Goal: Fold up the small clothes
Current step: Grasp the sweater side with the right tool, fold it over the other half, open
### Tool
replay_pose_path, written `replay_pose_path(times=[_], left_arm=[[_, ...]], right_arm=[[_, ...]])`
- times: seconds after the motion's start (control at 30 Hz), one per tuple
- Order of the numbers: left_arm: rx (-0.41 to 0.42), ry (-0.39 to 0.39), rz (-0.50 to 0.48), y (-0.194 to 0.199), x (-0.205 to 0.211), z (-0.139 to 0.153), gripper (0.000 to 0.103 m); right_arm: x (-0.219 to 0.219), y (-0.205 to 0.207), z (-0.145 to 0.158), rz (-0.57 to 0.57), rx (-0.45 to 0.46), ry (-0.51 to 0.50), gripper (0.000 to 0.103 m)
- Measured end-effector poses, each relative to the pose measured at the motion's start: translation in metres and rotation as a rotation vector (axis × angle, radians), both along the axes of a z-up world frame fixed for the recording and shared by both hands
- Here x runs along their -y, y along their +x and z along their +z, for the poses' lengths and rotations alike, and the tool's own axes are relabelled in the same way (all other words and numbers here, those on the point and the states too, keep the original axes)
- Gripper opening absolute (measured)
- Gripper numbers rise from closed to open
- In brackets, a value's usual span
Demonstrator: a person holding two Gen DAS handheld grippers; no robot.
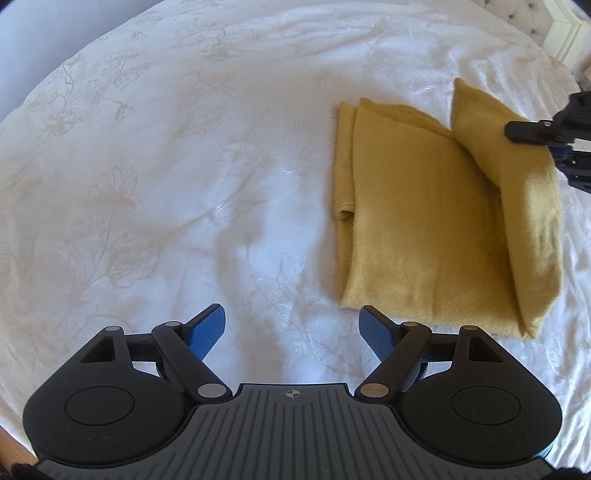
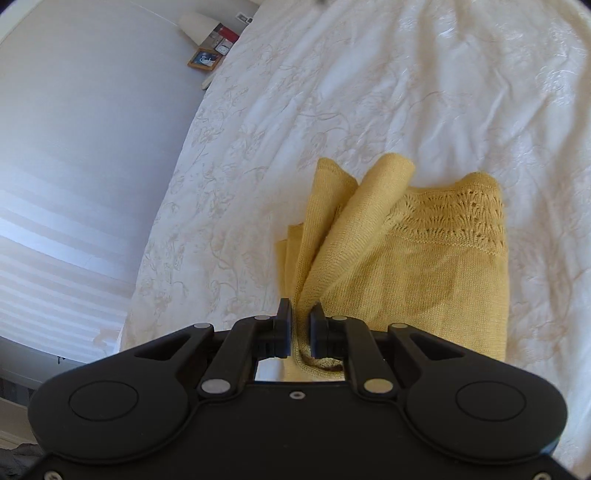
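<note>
A mustard-yellow knitted garment (image 1: 424,221) lies partly folded on the white bedspread (image 1: 184,166). My left gripper (image 1: 293,328) is open and empty, hovering over the bedspread just left of the garment's near edge. My right gripper (image 2: 301,332) is shut on a lifted fold of the garment (image 2: 406,277); the fold runs up from the flat part. In the left wrist view the right gripper (image 1: 517,129) shows at the far right, holding that raised flap. The lace-patterned hem (image 2: 461,214) lies at the garment's far end.
The bedspread (image 2: 332,92) has an embroidered floral pattern and soft wrinkles. A bedside surface with a lamp (image 2: 197,24) and a framed picture (image 2: 204,59) stands beyond the bed's far corner. A tufted headboard (image 1: 532,18) shows at the top right.
</note>
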State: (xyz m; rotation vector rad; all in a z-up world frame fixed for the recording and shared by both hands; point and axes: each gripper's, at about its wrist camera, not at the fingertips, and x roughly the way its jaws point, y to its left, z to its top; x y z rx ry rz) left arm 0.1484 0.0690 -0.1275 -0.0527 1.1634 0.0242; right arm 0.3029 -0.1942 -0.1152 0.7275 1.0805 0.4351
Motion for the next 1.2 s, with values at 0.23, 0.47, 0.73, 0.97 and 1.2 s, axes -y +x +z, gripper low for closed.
replay_pose_path(times=[0.23, 0.47, 0.73, 0.97, 1.2], left_arm=[[0.002, 0.002, 0.021, -0.003, -0.034, -0.002, 0.079], [-0.016, -0.018, 0.04, -0.002, -0.046, -0.005, 0.079], [0.016, -0.032, -0.01, 0.023, -0.042, 0.005, 0.079], [0.069, -0.062, -0.057, 0.07, -0.025, 0.018, 0.079], [0.033, -0.118, -0.111, 0.117, -0.002, 0.012, 0.079]], right_arm=[[-0.059, 0.015, -0.026, 0.021, -0.065, -0.024, 0.018], [-0.09, 0.019, -0.035, 0.104, -0.09, -0.043, 0.026], [-0.059, -0.003, -0.004, 0.076, 0.008, -0.047, 0.026], [-0.034, -0.031, -0.027, 0.062, -0.048, -0.192, 0.026], [-0.094, -0.059, -0.058, 0.315, -0.101, -0.249, 0.026]])
